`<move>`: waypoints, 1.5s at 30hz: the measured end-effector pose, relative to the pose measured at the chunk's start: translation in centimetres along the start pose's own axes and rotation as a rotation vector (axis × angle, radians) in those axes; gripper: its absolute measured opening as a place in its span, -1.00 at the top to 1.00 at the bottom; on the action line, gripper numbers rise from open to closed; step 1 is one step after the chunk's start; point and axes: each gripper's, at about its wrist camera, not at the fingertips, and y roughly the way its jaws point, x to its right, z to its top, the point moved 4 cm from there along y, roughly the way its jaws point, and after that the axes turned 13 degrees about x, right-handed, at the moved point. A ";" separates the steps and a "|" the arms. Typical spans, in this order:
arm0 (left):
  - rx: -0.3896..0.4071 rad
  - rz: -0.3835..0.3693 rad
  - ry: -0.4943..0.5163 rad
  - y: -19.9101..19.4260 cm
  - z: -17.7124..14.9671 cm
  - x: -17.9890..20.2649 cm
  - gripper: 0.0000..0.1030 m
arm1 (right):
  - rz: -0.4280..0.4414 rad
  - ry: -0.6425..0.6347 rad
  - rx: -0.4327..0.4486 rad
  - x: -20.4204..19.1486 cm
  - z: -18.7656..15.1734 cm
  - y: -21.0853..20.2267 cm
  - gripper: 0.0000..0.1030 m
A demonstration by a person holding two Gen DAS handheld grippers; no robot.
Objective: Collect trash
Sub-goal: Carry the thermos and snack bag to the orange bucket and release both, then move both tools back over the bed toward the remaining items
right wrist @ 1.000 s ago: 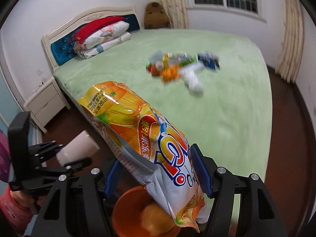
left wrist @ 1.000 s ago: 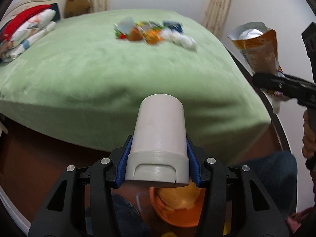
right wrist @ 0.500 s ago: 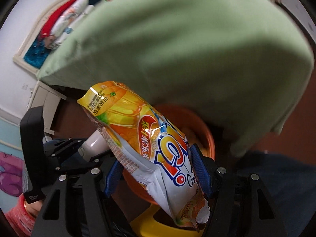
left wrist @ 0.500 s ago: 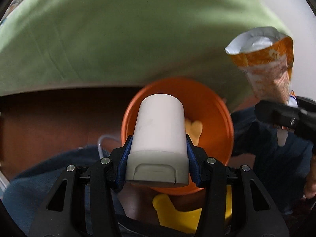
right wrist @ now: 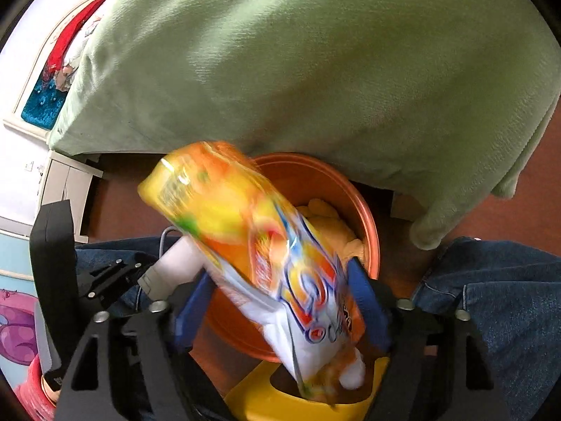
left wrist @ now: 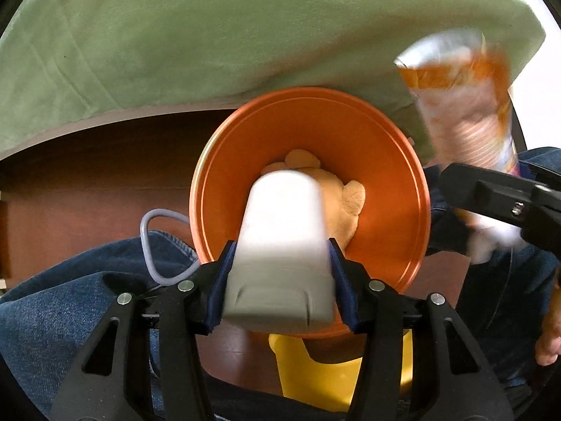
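Directly below, left wrist view: left tool (left wrist: 280, 263) points down over the orange bin (left wrist: 396, 161), blue pads flanking the blurred white bottle (left wrist: 280, 245); jaws just widening, contact unclear. Right wrist view: right tool (right wrist: 280, 301) jaws just opening, pads apart from the blurred snack bag (right wrist: 266, 245) between them, above the bin beside the green bed (right wrist: 315, 70).

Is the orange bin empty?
No. The orange bin already has a crumpled tan lump lying at its bottom.
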 end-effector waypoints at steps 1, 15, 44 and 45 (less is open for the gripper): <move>-0.002 0.001 -0.002 0.1 0.0 0.1 -0.16 | 0.000 0.003 -0.001 0.1 0.1 -0.1 -0.61; 0.011 0.001 -0.054 0.0 1.1 -0.8 -0.37 | -0.009 0.015 0.016 0.7 0.9 -0.9 -0.62; 0.624 0.111 -0.024 -16.8 15.8 -2.5 -0.72 | -0.040 -0.239 0.593 -4.1 16.1 -17.1 -0.79; 0.644 0.114 -0.030 -17.2 16.5 -2.8 -0.75 | -0.039 -0.246 0.608 -4.4 16.8 -17.3 -0.81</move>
